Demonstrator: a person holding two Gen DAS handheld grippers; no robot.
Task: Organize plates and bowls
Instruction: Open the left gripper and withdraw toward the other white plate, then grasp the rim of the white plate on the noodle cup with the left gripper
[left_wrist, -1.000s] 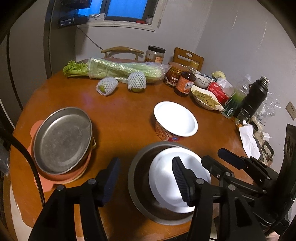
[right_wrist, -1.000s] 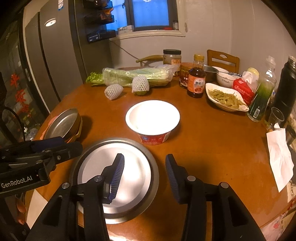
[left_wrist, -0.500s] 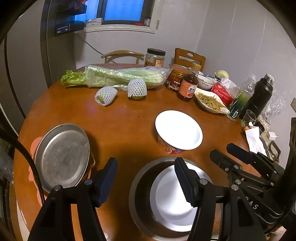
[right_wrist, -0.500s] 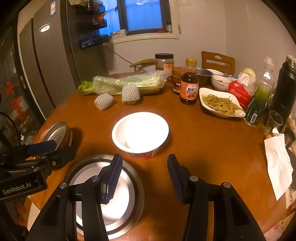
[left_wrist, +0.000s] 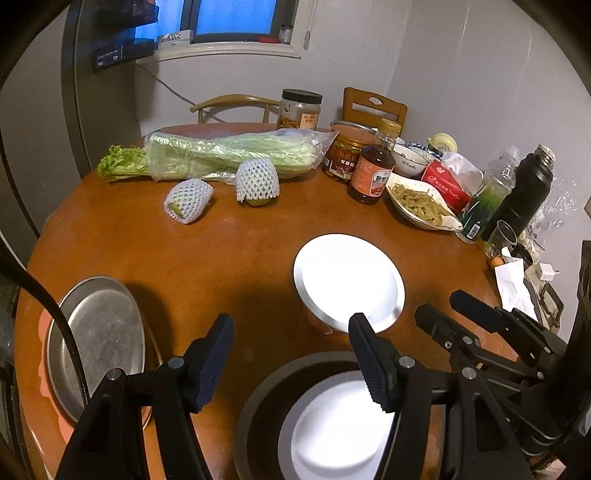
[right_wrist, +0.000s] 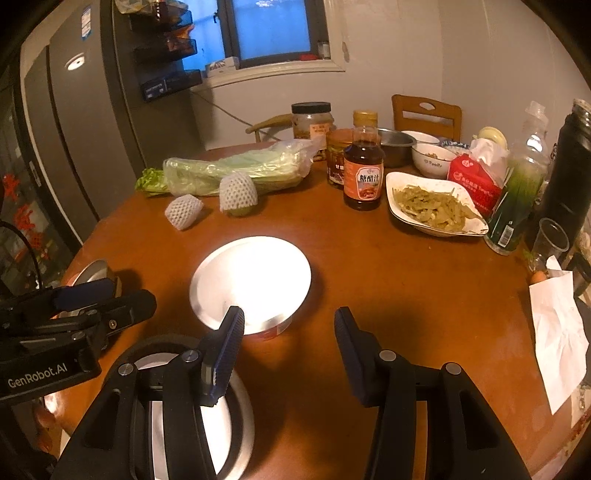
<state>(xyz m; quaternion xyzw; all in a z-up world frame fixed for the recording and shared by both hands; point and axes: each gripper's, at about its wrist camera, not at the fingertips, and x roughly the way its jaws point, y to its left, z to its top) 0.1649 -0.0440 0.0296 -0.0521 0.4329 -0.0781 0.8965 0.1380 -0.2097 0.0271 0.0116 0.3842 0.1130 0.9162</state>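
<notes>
A white bowl (left_wrist: 349, 280) with a red printed side stands mid-table, just beyond both grippers. Near the front edge lies a dark metal plate (left_wrist: 258, 413) with a white plate (left_wrist: 332, 435) inside it. My left gripper (left_wrist: 291, 362) hovers open over the table between this stack and the bowl, nothing between its fingers. In the right wrist view my right gripper (right_wrist: 290, 350) is open too and holds nothing, its left finger at the white bowl's (right_wrist: 251, 280) near rim. The stacked plates (right_wrist: 218, 424) show at lower left. A steel plate (left_wrist: 107, 332) rests on a pink dish at far left.
Along the back lie bagged celery (left_wrist: 229, 151), two netted fruits (left_wrist: 188, 201), jars, a sauce bottle (left_wrist: 373, 166) and a dish of green beans (left_wrist: 417, 205). A green bottle, black flask (left_wrist: 524, 192), glass and paper napkin (right_wrist: 557, 332) crowd the right. Chairs stand behind the table.
Both grippers have moved forward over the table, from above the stacked plates toward the white bowl. Their jaws stand a little wider than a second ago.
</notes>
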